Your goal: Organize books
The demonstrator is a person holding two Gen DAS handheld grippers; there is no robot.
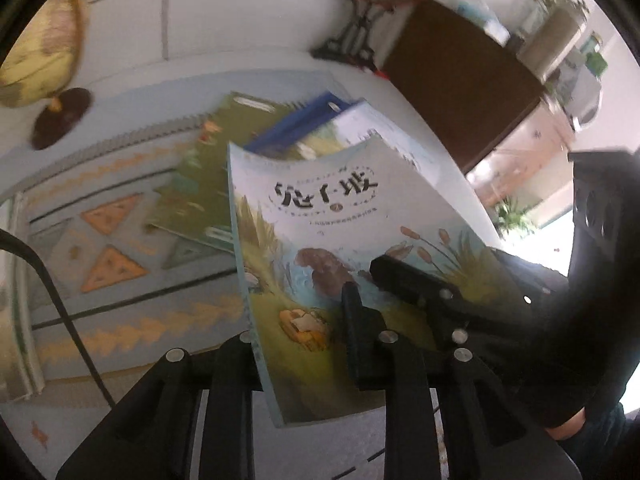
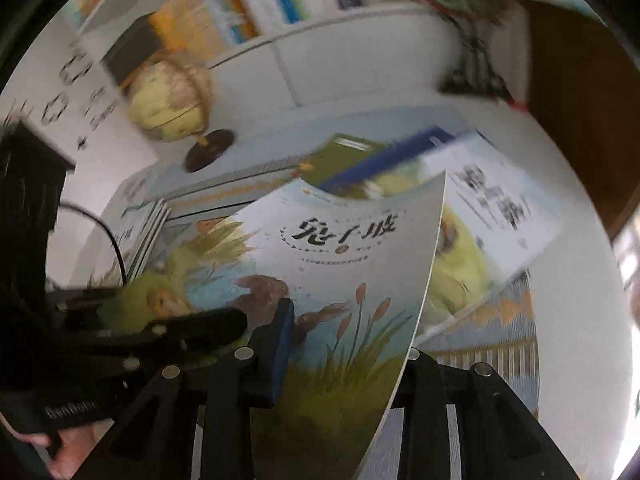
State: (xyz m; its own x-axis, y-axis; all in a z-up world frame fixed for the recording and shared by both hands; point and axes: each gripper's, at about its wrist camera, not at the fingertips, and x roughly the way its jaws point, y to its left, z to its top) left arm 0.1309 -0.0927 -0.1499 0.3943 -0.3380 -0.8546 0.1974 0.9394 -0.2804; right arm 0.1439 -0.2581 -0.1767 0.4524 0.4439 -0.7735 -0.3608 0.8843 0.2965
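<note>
Left wrist view: a picture book [image 1: 320, 248] with reeds and a brown animal on its pale cover is held above a patterned mat [image 1: 120, 240], both grippers clamped on its near edge. The left gripper [image 1: 304, 320] pinches the cover at its left side, one finger [image 1: 356, 320] lying on top, while the right gripper [image 1: 416, 280] reaches in from the right and bites the same cover. Behind, a green spiral notebook [image 1: 208, 160] and a blue book [image 1: 296, 120] lie overlapping on the mat, with a globe [image 1: 44, 52] standing at far left. Right wrist view: the book [image 2: 340, 248] curves upward from the right gripper [image 2: 344, 344], the left gripper [image 2: 208, 324] beside it; another pale book [image 2: 500, 208] lies underneath.
</note>
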